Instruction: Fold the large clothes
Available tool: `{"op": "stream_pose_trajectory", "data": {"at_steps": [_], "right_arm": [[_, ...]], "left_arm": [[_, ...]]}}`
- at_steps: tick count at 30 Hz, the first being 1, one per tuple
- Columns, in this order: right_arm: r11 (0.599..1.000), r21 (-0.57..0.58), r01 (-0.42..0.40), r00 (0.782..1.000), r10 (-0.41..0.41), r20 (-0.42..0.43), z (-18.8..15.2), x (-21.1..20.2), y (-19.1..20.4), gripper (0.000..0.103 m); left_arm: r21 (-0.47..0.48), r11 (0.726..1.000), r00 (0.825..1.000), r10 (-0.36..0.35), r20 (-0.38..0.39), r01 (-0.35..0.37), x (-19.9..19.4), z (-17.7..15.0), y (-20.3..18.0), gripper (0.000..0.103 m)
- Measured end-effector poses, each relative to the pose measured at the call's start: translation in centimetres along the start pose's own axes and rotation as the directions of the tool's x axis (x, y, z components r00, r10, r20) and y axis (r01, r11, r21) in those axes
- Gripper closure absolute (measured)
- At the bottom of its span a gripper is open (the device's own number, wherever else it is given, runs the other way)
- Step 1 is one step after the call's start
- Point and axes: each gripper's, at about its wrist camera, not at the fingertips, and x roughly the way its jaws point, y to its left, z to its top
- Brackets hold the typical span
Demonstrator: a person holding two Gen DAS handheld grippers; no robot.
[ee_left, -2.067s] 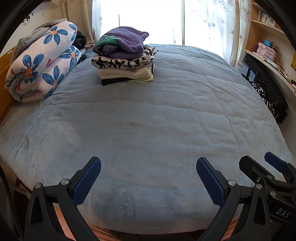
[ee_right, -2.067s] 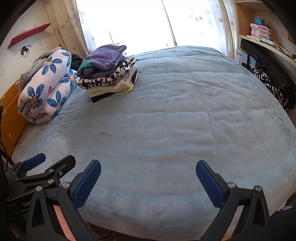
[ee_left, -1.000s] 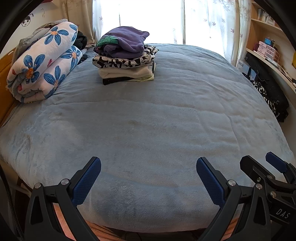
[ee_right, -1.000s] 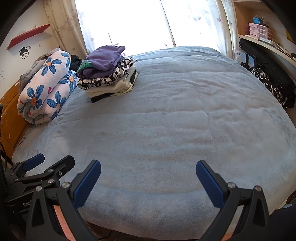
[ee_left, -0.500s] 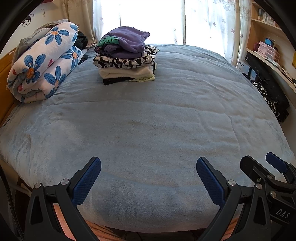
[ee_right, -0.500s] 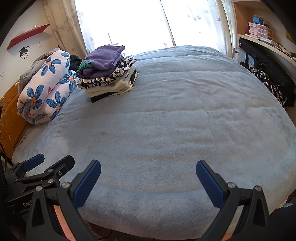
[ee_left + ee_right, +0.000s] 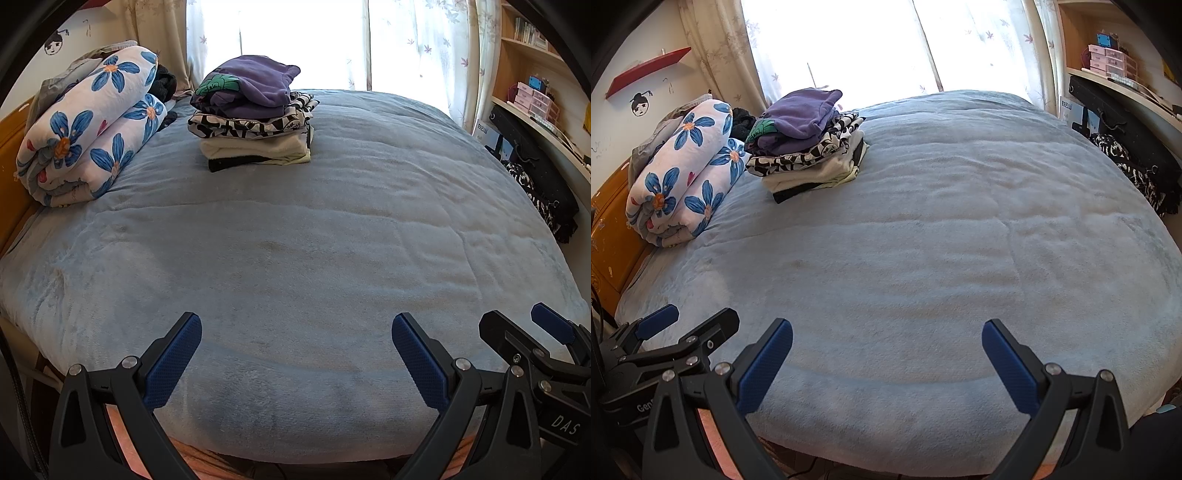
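A stack of folded clothes (image 7: 255,118), purple on top, then black-and-white, cream and black, sits at the far left of the bed; it also shows in the right wrist view (image 7: 807,144). My left gripper (image 7: 295,354) is open and empty over the bed's near edge. My right gripper (image 7: 886,354) is open and empty beside it, to its right. Each gripper shows at the other view's edge: the right gripper (image 7: 532,339) and the left gripper (image 7: 690,325). No loose garment lies on the bed.
A light blue fleece blanket (image 7: 314,240) covers the bed. A rolled quilt with blue flowers (image 7: 88,125) lies against the orange headboard at left. Shelves with boxes (image 7: 532,99) and dark clothing (image 7: 543,192) stand at right. A curtained window is behind.
Both grippers have stayed open and nearly still. The views have shifted only slightly.
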Motion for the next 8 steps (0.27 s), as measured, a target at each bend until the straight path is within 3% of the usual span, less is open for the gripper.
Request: {"op": "stream_pose_trajectory", "data": {"at_steps": [8], "right_arm": [[1.0,0.005,0.0,1.0,0.0,-0.005,-0.14,0.14,0.09,0.0]], "left_arm": [[0.0,1.0,1.0,0.0,-0.008,0.0,0.07,0.05,0.0,0.001]]}}
